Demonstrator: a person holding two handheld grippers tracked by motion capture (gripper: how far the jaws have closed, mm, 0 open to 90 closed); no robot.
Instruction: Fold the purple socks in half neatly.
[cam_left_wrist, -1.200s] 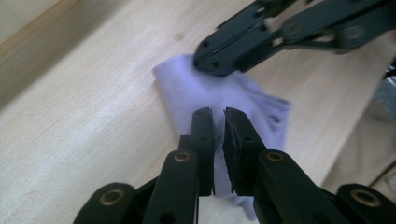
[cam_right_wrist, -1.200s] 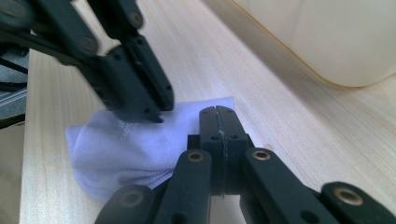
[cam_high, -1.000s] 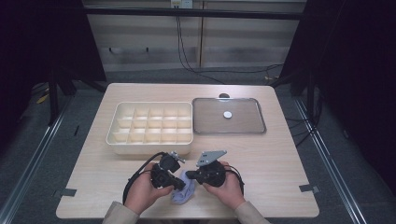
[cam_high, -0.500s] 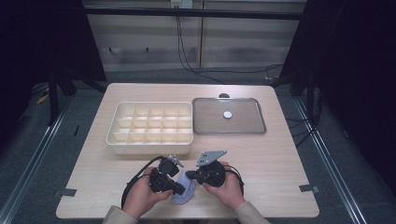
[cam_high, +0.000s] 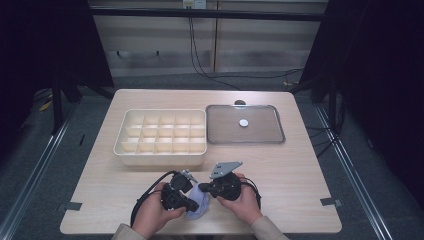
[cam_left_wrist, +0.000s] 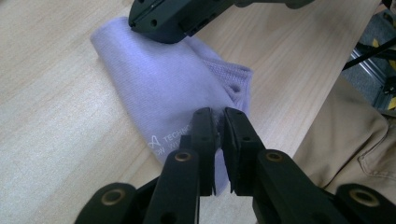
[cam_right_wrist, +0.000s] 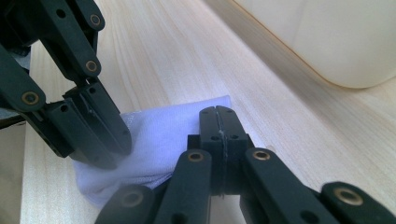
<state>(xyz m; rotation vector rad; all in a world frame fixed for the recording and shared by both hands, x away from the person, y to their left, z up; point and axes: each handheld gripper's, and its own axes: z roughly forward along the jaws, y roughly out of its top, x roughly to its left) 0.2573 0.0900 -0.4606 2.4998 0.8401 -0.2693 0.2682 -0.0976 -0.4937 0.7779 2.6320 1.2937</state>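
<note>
From above, both grippers are meeting over a pale lilac cloth (cam_high: 198, 209) at the near edge of the wooden table (cam_high: 300, 170), in front of the cream compartment box (cam_high: 161, 139) and the grey tray (cam_high: 245, 125). The left gripper view is showing printed lettering on the cloth, with the left gripper (cam_left_wrist: 217, 122) pinching its hemmed edge. The right gripper view is showing the right gripper (cam_right_wrist: 217, 122) clamped fully together on the cloth's opposite edge.

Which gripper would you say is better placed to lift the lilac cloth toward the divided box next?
Probably the left gripper: its jaws pinch the lilac cloth's cuff edge, while the right gripper is shut at another edge.
</note>
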